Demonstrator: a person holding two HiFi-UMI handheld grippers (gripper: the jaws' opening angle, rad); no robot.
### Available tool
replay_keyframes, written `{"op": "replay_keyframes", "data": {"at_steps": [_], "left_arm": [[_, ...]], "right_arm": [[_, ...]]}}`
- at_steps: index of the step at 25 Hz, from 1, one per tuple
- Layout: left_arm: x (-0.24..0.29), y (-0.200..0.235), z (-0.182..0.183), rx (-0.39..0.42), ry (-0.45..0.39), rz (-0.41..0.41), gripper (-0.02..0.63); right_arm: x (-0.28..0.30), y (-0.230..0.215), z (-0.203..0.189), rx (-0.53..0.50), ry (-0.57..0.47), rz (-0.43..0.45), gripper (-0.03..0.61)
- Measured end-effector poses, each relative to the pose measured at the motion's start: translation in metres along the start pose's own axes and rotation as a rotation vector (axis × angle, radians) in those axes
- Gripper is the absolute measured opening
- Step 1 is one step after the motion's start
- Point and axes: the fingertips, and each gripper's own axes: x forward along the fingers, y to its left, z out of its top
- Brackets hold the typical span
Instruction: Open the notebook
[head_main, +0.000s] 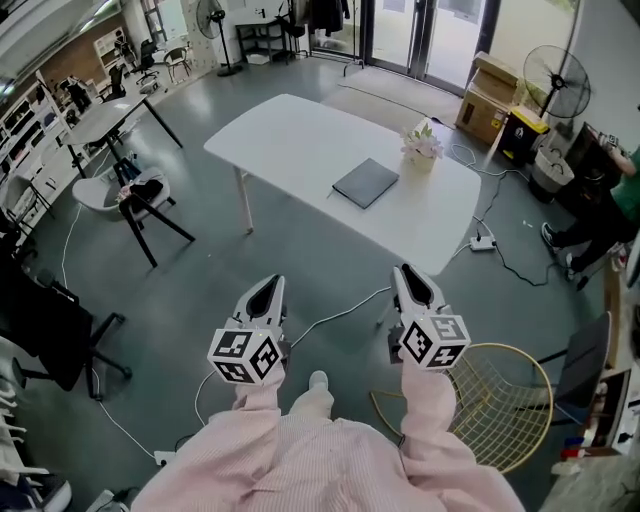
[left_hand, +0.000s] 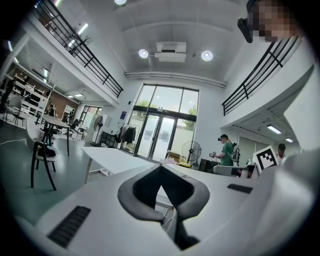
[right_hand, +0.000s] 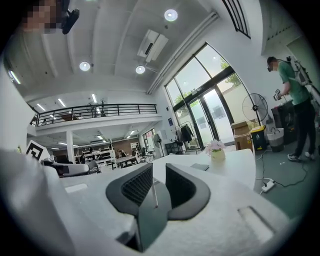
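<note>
Notebook (head_main: 366, 183) closed on white table (head_main: 290, 130) (grey floor (head_main: 200, 250)); left gripper (head_main: 270, 285) together, right gripper (head_main: 405, 272) apart.

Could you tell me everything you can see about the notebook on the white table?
The notebook is a thin, dark grey rectangle with a plain, matte-looking cover. It is closed and lies flat on the white table, turned at an angle to the table's edges. It sits near the small pot of pale flowers but apart from it. Only the table touches it.
</note>
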Motion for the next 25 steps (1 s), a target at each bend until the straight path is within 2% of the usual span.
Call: {"op": "replay_keyframes", "data": {"at_steps": [9,16,25], "left_arm": [[0.073,0.044,0.009,-0.012,0.029,-0.035,-0.002],[0.116,0.066,0.010,-0.005,0.048,-0.078,-0.002],[0.157,0.075,-0.010,-0.022,0.116,-0.125,-0.002]], "right_arm": [[0.081,-0.018,0.001,0.023,0.016,-0.019,0.118],[0.120,-0.031,-0.001,0.028,0.014,-0.054,0.121],[0.149,-0.051,-0.018,0.051,0.047,-0.098,0.127]]}}
